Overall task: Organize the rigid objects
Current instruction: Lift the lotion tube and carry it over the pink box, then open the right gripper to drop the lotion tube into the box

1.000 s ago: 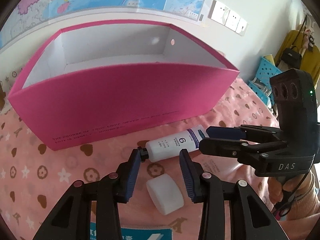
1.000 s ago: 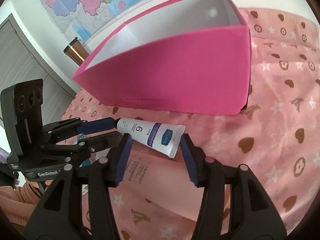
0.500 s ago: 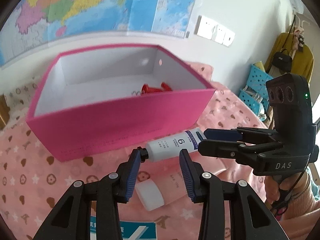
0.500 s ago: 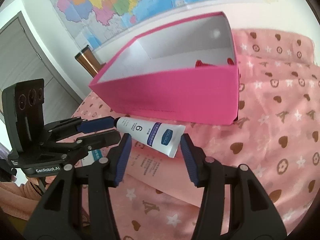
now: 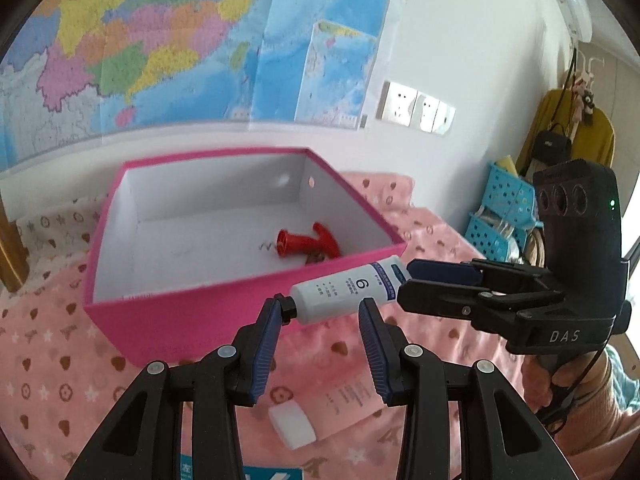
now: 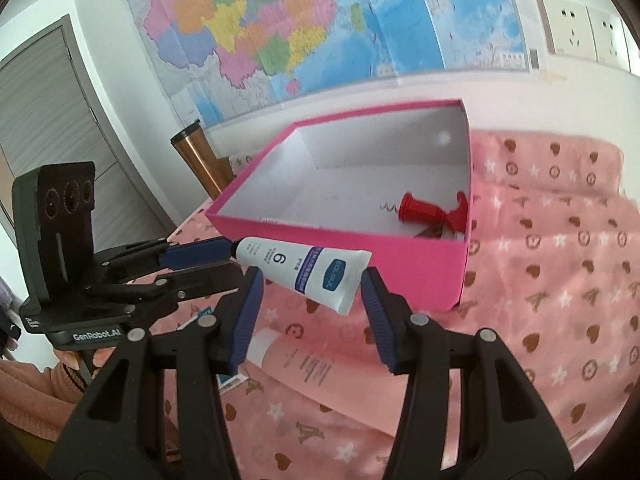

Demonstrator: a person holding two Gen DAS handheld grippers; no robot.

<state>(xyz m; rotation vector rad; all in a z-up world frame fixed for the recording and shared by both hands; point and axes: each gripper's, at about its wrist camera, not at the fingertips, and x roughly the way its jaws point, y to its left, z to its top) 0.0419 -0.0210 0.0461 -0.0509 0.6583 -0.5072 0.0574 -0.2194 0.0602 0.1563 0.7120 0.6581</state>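
Note:
A white tube [image 5: 347, 289] marked 6, with a purple band, hangs in the air in front of the pink box [image 5: 192, 312]. It is pinched lengthwise between the two grippers. My left gripper [image 5: 320, 312] has its left fingertip on the tube's black cap. My right gripper [image 6: 312, 284] has its fingers on either side of the tube's flat end [image 6: 340, 280]. The right gripper's fingers [image 5: 444, 276] touch the flat end in the left wrist view. The left gripper's fingers [image 6: 196, 254] meet the cap in the right wrist view. A red corkscrew [image 5: 304, 245] lies inside the box.
A pink tube with a white cap [image 5: 294, 424] lies on the pink patterned cloth [image 6: 560, 288] below the grippers. A printed card [image 5: 236, 474] lies at the near edge. A copper tumbler [image 6: 202, 160] stands left of the box. Blue baskets [image 5: 504, 208] stand at the right.
Both grippers have risen together with the white tube, from the cloth up to the box's front rim. The inside of the box and the red corkscrew have come into view.

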